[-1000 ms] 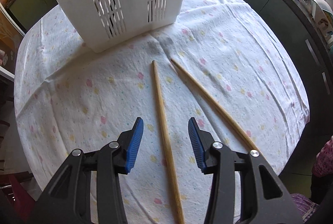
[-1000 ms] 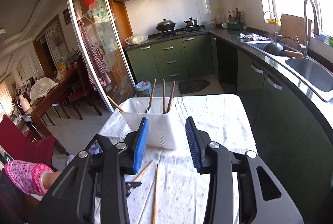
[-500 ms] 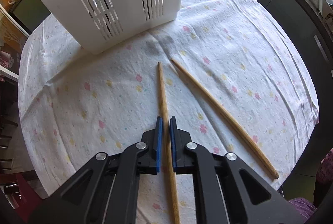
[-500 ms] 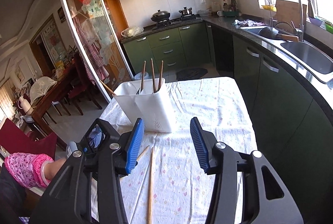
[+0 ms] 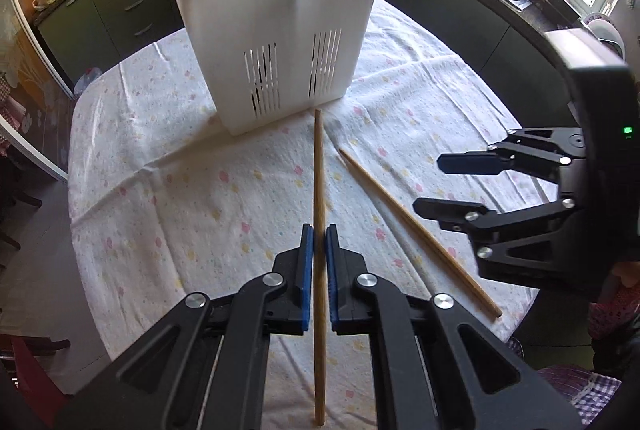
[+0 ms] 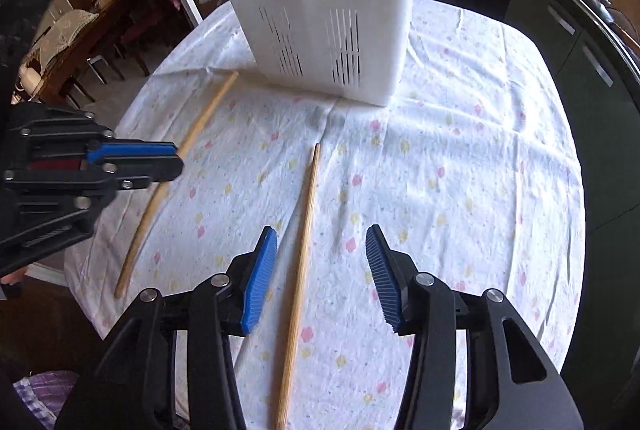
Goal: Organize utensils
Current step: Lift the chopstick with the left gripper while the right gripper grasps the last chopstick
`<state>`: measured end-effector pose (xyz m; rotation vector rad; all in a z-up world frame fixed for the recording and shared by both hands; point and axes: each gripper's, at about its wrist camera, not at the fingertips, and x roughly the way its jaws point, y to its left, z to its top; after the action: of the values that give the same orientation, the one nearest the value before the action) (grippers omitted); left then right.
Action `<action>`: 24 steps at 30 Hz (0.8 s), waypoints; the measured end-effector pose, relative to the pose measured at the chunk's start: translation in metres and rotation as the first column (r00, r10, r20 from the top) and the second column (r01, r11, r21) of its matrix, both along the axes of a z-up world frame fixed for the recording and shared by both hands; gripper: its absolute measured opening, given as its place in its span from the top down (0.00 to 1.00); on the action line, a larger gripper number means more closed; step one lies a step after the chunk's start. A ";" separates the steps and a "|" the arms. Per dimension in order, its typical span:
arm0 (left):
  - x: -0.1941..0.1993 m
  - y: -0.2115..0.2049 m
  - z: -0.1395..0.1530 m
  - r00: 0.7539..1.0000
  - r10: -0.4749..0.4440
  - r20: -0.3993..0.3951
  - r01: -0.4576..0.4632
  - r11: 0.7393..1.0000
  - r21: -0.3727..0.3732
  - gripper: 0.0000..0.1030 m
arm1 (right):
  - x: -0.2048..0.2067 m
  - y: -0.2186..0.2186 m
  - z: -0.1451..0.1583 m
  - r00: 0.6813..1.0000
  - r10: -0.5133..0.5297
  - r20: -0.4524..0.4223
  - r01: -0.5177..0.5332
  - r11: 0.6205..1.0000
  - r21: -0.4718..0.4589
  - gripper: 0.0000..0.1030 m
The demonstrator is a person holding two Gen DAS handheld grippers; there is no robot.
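Observation:
My left gripper (image 5: 319,242) is shut on a wooden chopstick (image 5: 319,166) and holds it lifted, tip toward the white slotted utensil holder (image 5: 280,42). It also shows in the right wrist view (image 6: 170,160), gripping that chopstick (image 6: 200,122). A second chopstick (image 5: 416,234) lies on the floral tablecloth. My right gripper (image 6: 320,262) is open, low over this chopstick (image 6: 302,254), which lies between its blue pads. It shows at the right of the left wrist view (image 5: 452,186). The holder (image 6: 332,10) contains several chopsticks and a fork.
The round table has a white floral cloth (image 5: 180,198). Dark green kitchen cabinets (image 5: 120,6) curve behind and to the right. A dining table and chairs (image 6: 80,34) stand at the far left of the right wrist view.
My left gripper closed on the chopstick and lifted it, and its view tilted up toward the holder. My right gripper came down from high above the table to straddle the other chopstick.

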<state>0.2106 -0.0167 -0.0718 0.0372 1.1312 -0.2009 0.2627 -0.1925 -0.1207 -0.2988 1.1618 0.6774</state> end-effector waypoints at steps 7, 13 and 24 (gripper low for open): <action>-0.021 0.015 0.030 0.997 0.012 0.081 -0.009 0.999 -0.038 0.94 | 0.015 0.029 -0.028 0.999 0.008 -0.046 -0.012 0.996 -0.091 0.60; -0.033 0.020 0.040 0.993 0.013 0.116 -0.007 0.999 -0.054 0.94 | 0.009 0.046 -0.034 0.999 0.037 -0.021 -0.039 0.990 -0.133 0.73; -0.043 0.015 0.061 0.986 -0.003 0.167 0.013 0.998 -0.062 0.94 | 0.006 0.031 -0.003 1.000 -0.017 -0.003 0.017 1.000 -0.007 0.94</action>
<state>0.1681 -0.0021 -0.0111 0.0026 0.9570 -0.2363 0.2690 -0.1619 -0.1240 -0.2937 1.1684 0.6596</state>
